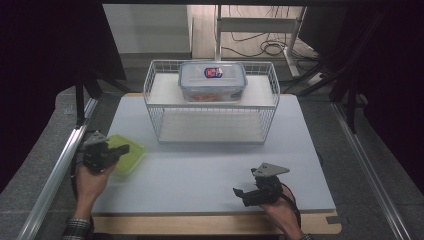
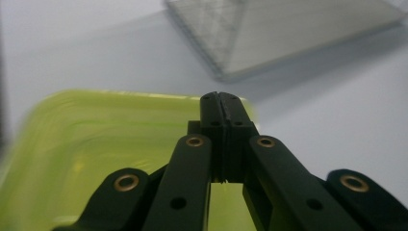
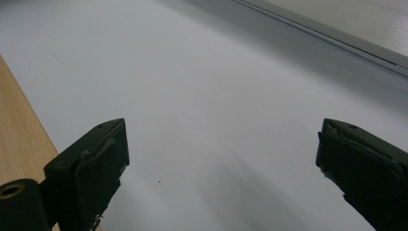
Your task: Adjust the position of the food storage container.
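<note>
Hovering clenched and empty over the green lid (image 2: 96, 144), the left tongs (image 1: 121, 149) risk nudging it off the table (image 1: 210, 175); the right tongs (image 1: 241, 194) rest released.

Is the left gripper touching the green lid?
Cannot tell. In the left gripper view the left gripper has its jaws shut over the green lid, but neither contact nor gap shows plainly.
</note>
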Available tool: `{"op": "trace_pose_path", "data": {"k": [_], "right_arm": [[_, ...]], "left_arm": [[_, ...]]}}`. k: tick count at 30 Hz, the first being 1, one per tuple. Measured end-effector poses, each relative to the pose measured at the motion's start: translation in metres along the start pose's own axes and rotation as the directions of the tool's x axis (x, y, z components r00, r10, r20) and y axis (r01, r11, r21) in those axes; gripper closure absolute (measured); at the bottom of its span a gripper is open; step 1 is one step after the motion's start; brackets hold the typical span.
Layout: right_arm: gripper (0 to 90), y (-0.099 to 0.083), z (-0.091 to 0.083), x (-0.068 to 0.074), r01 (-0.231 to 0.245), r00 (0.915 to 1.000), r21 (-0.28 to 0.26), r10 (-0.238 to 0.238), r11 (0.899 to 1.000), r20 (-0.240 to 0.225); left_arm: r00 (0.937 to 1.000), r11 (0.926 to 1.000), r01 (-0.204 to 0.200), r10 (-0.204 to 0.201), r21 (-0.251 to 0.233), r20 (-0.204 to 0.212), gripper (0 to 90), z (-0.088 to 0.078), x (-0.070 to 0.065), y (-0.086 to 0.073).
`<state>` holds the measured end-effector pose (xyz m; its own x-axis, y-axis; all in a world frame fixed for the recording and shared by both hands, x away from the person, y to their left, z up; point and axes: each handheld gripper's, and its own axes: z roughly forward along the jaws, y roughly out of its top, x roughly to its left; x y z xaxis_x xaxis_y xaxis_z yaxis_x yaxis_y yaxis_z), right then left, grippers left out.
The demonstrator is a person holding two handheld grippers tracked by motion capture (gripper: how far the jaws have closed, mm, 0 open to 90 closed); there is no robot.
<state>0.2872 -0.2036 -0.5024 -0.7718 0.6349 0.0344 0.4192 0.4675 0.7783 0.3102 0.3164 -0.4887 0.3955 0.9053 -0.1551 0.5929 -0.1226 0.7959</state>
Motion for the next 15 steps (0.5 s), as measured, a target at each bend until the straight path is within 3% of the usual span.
{"op": "trace_pose_path", "data": {"k": [3,7,10,13,15], "right_arm": [[4.9,0.000,0.001,0.001,0.005,1.0000,0.005,-0.005,1.000,-0.004],[5.3,0.000,0.003,0.001,0.008,1.0000,0.010,-0.008,1.000,-0.004],[5.5,0.001,0.005,0.001,0.012,0.9999,0.017,-0.012,1.000,-0.003],[5.6,0.001,0.006,0.001,0.017,0.9999,0.021,-0.017,1.000,-0.002],[5.7,0.001,0.006,0.001,0.021,0.9998,0.023,-0.021,1.000,0.001]], "left_arm": [[0.9972,0.9992,0.036,-0.037,-0.017,-0.066,89.9,-0.003,0.021,-0.003],[0.9882,0.9976,0.060,-0.064,-0.034,-0.139,89.9,-0.004,0.043,-0.003],[0.9786,0.9974,0.066,-0.070,-0.030,-0.193,89.9,-0.001,0.056,-0.002],[0.9634,0.9977,0.066,-0.068,-0.018,-0.259,89.9,0.005,0.065,-0.001],[0.9577,0.9967,0.081,-0.080,-0.007,-0.276,89.9,0.009,0.070,-0.003]]}}
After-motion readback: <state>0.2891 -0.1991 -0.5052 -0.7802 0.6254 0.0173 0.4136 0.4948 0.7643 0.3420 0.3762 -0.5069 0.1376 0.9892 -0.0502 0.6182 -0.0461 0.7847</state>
